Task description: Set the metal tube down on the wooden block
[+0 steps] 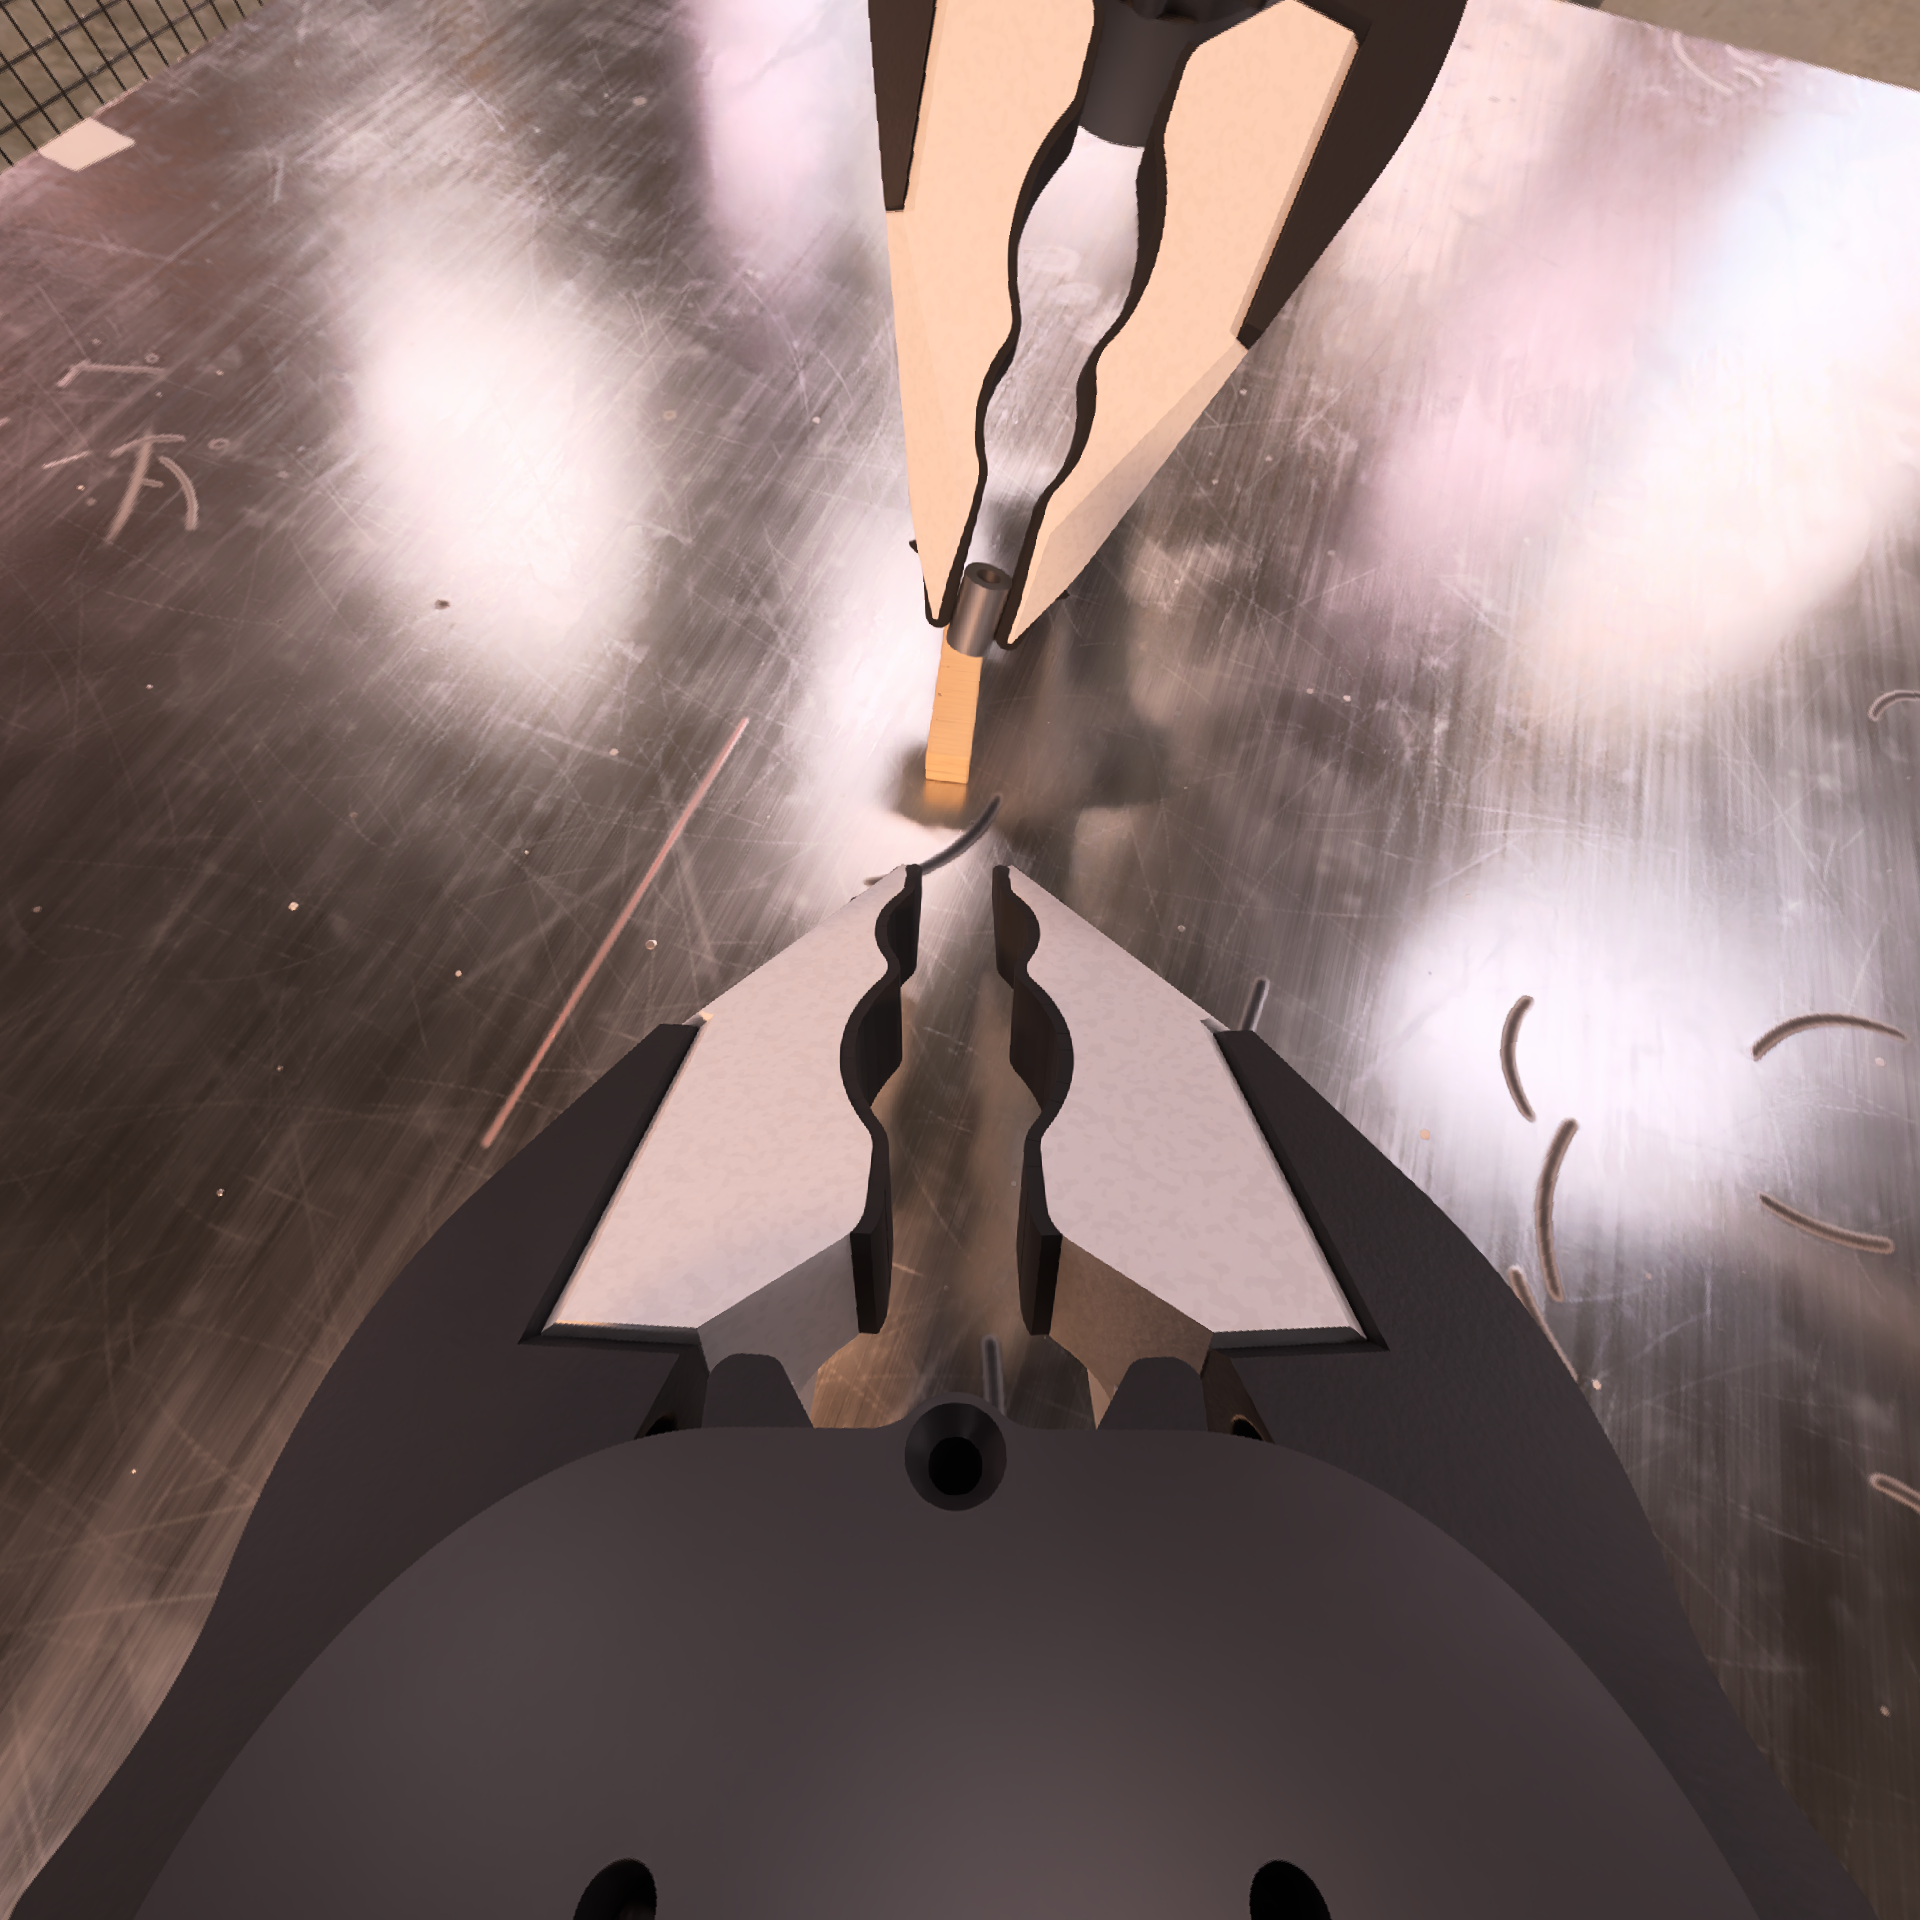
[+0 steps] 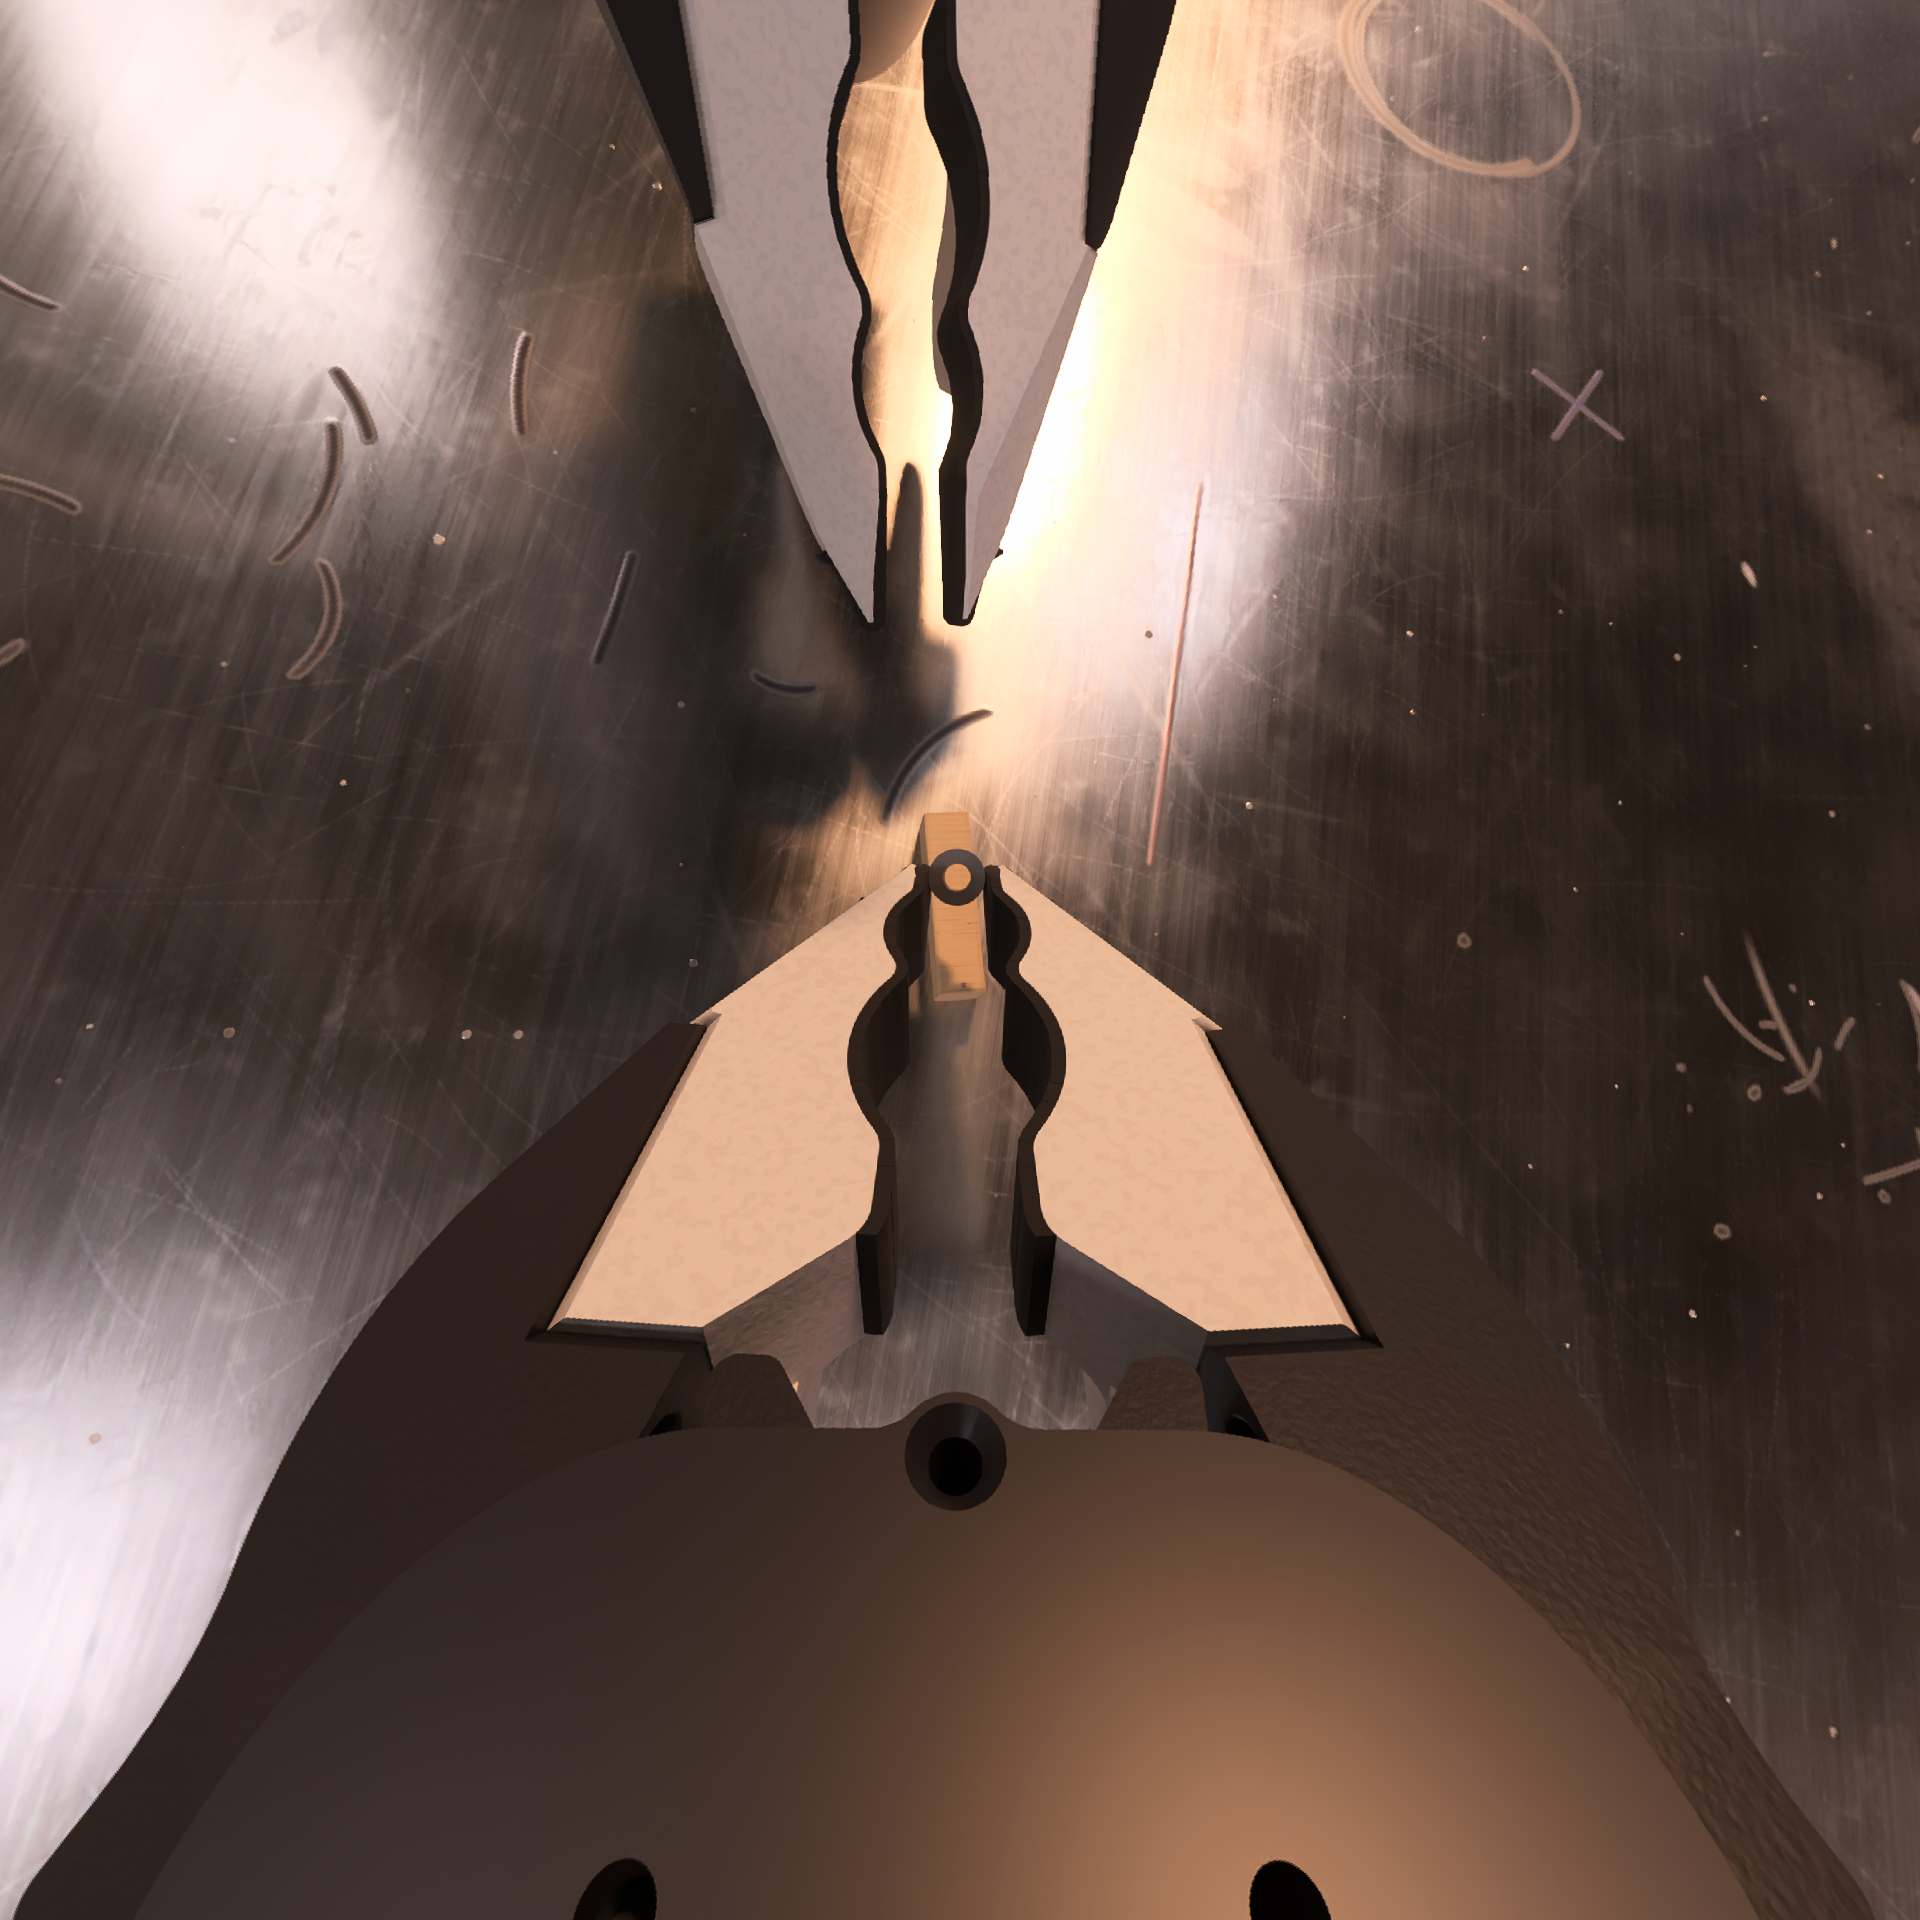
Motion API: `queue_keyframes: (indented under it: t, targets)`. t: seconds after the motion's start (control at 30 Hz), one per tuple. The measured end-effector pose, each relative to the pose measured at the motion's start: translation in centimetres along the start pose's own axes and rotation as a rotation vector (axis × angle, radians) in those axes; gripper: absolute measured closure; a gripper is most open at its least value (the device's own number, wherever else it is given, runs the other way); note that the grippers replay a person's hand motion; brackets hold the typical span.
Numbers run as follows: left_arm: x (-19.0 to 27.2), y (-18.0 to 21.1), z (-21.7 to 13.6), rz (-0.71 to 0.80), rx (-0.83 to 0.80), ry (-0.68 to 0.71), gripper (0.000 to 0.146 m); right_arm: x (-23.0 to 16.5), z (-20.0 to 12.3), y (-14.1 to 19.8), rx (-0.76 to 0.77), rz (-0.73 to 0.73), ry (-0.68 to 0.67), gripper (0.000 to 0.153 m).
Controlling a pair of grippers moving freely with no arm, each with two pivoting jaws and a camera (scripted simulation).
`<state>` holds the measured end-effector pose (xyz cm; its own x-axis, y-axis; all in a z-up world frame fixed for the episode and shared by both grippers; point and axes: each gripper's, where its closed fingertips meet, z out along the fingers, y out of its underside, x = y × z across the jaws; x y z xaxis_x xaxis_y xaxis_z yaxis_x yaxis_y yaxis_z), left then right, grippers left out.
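A small grey metal tube (image 1: 979, 613) stands upright between the tan fingers of my right gripper (image 1: 975, 627), which comes in from above and is shut on it. The tube's lower end is at the far end of the narrow wooden block (image 1: 954, 717) lying on the metal table; I cannot tell whether they touch. In the right wrist view the tube (image 2: 956, 878) shows end-on in my right gripper (image 2: 956, 875), with the block (image 2: 958, 956) beneath it. My left gripper (image 1: 956, 878) is narrowly open and empty, just short of the block, facing the right one (image 2: 920, 615).
The scratched metal table (image 1: 416, 727) fills both views. Dark curled shavings (image 1: 1548, 1195) lie to the right of my left gripper. A thin copper rod (image 1: 613, 935) lies to its left. A short dark curved wire (image 1: 966, 831) lies between the block and my left fingertips.
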<state>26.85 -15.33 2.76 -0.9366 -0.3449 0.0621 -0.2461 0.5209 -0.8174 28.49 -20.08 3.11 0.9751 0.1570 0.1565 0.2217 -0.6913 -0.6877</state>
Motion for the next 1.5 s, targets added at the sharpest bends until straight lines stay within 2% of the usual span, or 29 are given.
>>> queue_keyframes:
  t: [1.5]
  targets:
    - [-0.03, -0.49, 0.23, 0.021, 0.018, -0.024, 0.141, 0.11, 0.09, 0.16, -0.001, 0.037, -0.03, 0.143]
